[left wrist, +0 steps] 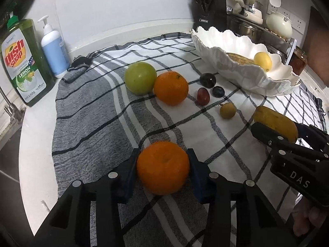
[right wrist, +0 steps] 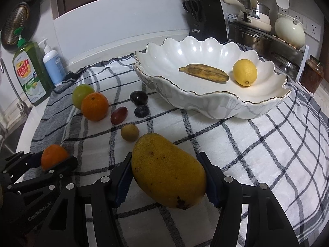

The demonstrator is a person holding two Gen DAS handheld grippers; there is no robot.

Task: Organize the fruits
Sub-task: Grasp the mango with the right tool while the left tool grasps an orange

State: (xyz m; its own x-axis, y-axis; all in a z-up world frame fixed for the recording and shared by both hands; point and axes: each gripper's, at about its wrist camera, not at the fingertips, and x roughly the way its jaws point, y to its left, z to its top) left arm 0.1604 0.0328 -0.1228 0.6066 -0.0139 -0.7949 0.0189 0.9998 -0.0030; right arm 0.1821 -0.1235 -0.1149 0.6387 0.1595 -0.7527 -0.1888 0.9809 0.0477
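The round orange mandarin point(left wrist: 163, 167) sits on the checked grey-and-white cloth point(left wrist: 92, 127) over the counter, pinched between the blue pads of the left tool point(left wrist: 163, 169). The right tool point(right wrist: 167, 177) clamps the yellow speckled mango point(right wrist: 167, 174). Only the right wrist view looks into the scalloped white ceramic bowl point(right wrist: 205, 103), showing a browned banana point(right wrist: 203, 72) beside a yellow lemon point(right wrist: 244, 72); the left view shows mainly the lemon.

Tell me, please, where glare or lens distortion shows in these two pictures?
Right wrist view: bright glare spots on the white bowl inner wall, checked cloth lines bowed. Left wrist view: counter edge curved, dark corners, the soap bottle leaning; fruit stays sharp.
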